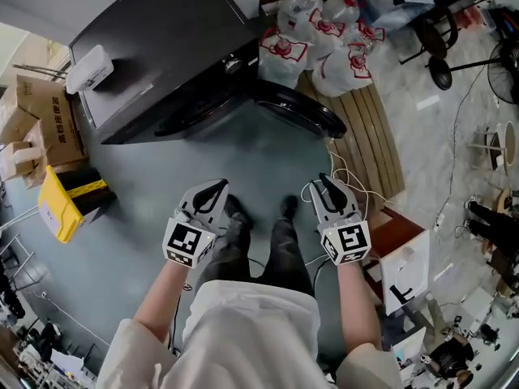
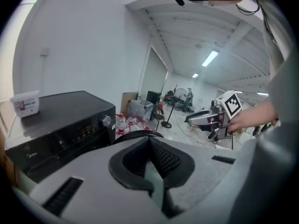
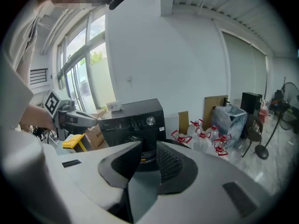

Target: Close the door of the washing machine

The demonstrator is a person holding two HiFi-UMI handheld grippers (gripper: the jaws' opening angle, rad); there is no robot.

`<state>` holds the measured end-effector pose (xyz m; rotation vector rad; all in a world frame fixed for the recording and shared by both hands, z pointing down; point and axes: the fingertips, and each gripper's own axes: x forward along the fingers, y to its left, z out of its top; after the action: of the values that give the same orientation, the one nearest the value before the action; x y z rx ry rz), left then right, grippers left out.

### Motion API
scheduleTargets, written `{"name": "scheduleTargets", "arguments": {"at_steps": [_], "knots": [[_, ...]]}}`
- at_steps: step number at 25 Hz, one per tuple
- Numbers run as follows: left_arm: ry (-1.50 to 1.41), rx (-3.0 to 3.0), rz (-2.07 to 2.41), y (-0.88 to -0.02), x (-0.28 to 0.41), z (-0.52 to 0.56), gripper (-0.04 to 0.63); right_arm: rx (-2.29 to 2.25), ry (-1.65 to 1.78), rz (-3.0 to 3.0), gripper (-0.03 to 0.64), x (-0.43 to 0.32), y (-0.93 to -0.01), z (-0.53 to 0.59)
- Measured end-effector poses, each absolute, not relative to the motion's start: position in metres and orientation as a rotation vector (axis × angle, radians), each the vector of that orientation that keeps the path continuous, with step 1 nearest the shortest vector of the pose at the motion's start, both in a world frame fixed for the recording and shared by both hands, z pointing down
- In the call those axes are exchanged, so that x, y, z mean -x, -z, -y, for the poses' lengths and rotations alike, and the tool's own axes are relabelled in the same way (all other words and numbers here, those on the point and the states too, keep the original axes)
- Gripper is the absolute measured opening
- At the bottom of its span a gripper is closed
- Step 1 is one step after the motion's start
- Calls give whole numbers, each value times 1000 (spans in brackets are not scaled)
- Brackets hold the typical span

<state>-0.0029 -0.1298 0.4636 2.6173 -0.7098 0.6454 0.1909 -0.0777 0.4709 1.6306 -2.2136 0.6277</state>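
The right gripper (image 3: 148,149) holds its jaws apart and empty before the black washing machine (image 3: 133,122), whose door (image 3: 182,144) stands open at its front, with a white box (image 3: 114,106) on top and red-handled bags (image 3: 201,130) to its right.

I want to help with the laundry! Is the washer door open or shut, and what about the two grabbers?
washing machine door: open, swung out to the side
left gripper: jaws together, holding nothing
right gripper: jaws apart, holding nothing
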Motion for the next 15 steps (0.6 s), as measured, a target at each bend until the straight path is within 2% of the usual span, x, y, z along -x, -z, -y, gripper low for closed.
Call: {"name": "scheduleTargets", "arguments": {"at_steps": [15], "knots": [[-734,-2606,627,-613,-91,133,8,-1511,-640,2098,117,-284,-648,102]]}}
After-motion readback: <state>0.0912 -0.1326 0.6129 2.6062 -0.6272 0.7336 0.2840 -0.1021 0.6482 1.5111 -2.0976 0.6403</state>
